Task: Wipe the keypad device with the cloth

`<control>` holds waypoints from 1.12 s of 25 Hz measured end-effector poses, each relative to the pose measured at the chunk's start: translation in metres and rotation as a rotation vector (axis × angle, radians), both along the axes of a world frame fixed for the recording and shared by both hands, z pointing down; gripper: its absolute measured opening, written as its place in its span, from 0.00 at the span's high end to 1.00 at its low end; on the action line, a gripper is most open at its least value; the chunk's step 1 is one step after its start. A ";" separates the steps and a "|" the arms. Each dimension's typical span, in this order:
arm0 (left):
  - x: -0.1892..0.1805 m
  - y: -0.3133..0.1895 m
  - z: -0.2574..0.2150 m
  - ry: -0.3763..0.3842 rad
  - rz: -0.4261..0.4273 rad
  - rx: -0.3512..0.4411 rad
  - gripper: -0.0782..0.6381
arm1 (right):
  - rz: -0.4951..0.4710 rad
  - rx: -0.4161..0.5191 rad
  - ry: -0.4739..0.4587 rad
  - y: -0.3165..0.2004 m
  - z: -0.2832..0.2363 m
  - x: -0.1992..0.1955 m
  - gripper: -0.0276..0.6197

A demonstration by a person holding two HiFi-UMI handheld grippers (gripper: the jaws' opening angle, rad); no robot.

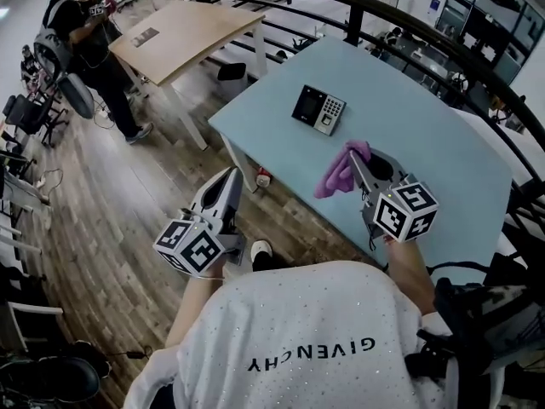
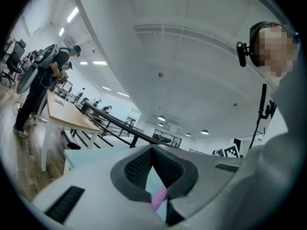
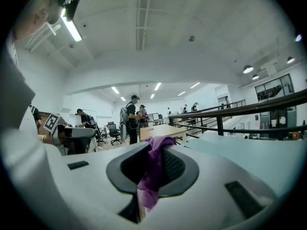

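The keypad device (image 1: 319, 109), black with a grey keypad, lies flat on the light blue table (image 1: 426, 152). My right gripper (image 1: 355, 158) hangs over the table a short way nearer than the device, apart from it. It is shut on the purple cloth (image 1: 341, 170), which droops to the left of its jaws. In the right gripper view the cloth (image 3: 153, 171) is pinched between the jaws of the right gripper (image 3: 156, 143). My left gripper (image 1: 232, 177) hovers over the wooden floor, off the table's left edge. Its jaws meet at the tip in the left gripper view (image 2: 152, 150), holding nothing.
A wooden table (image 1: 183, 32) stands at the back left with a dark bin (image 1: 232, 73) beside it. A person (image 1: 89, 32) stands on the far left among chairs. A black railing (image 1: 358, 11) curves behind the blue table. A small object (image 1: 263, 178) lies on the floor under the table's edge.
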State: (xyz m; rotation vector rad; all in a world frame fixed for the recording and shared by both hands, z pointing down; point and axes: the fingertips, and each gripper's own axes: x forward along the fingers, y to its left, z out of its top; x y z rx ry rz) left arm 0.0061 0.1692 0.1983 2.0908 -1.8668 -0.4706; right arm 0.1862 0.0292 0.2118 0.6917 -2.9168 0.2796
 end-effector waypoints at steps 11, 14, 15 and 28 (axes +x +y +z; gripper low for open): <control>-0.102 -0.063 -0.015 0.028 0.131 0.001 0.89 | 0.135 -0.011 -0.021 -0.035 -0.017 -0.085 0.90; -0.114 -0.079 -0.015 0.020 0.175 -0.008 0.89 | 0.155 -0.026 -0.055 -0.045 -0.021 -0.097 0.90; -0.118 -0.085 -0.015 0.022 0.189 -0.009 0.89 | 0.156 -0.026 -0.078 -0.049 -0.025 -0.102 0.90; -0.185 -0.139 0.012 0.000 0.340 -0.012 0.89 | 0.123 0.044 -0.207 -0.073 -0.022 -0.196 0.90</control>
